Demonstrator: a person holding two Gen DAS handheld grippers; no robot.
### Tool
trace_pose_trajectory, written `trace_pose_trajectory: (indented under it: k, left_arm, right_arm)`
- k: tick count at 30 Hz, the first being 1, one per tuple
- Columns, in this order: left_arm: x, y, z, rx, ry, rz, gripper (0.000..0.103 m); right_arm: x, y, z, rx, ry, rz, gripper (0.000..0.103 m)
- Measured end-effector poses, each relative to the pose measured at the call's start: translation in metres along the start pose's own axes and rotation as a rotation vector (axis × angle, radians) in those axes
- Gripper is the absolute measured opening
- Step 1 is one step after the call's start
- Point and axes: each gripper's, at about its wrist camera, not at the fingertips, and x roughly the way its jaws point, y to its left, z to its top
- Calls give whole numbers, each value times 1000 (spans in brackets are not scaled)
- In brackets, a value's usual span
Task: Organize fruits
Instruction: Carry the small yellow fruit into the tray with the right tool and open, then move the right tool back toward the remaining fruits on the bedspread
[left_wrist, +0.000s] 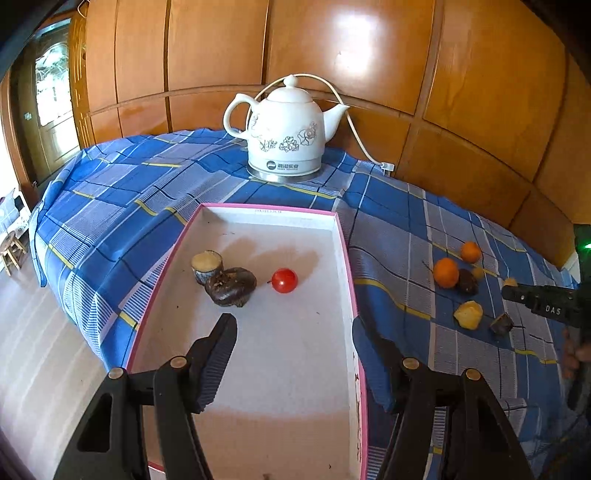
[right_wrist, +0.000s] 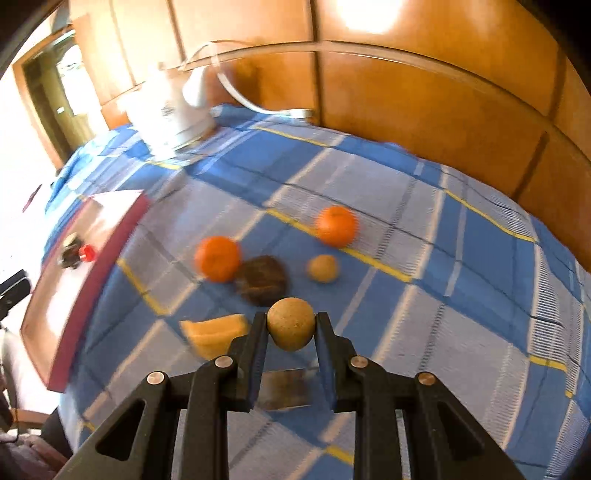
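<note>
Right wrist view has the right tongs (right_wrist: 290, 329) pinching a small tan round fruit (right_wrist: 291, 328) above the surface, probably box-bound (left_wrist: 341, 236), while the left tongs (left_wrist: 295, 328) hang spread over it.

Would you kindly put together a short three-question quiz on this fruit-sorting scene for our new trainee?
1. True or false: the right gripper is shut on a small round tan fruit.
2. How many oranges lie on the blue plaid cloth?
3. What red item sits in the pink-rimmed box: A) apple B) cherry tomato C) pepper?

Key: 1 true; 2 two, one beside a dark fruit, another farther back; 3 B.
</note>
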Motion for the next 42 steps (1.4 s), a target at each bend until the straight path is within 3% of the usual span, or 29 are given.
trace_pose_trajectory:
  k: [12,17,28,42]
  left_arm:
    - [0,25,-6,-61,1,17,66]
    - [1,44,-9,-99,-3,42,66]
    - [1,68,-14,-158,-6,62,66]
    - [-5,58,-14,-128,-14,47,66]
  right_arm:
    - [2,130,11,-137,-7,265,26]
    - [14,182,19,-191,7,329,26]
    - [45,231,26,-228,53,320,26]
    - [51,216,19,-160,54,264,31]
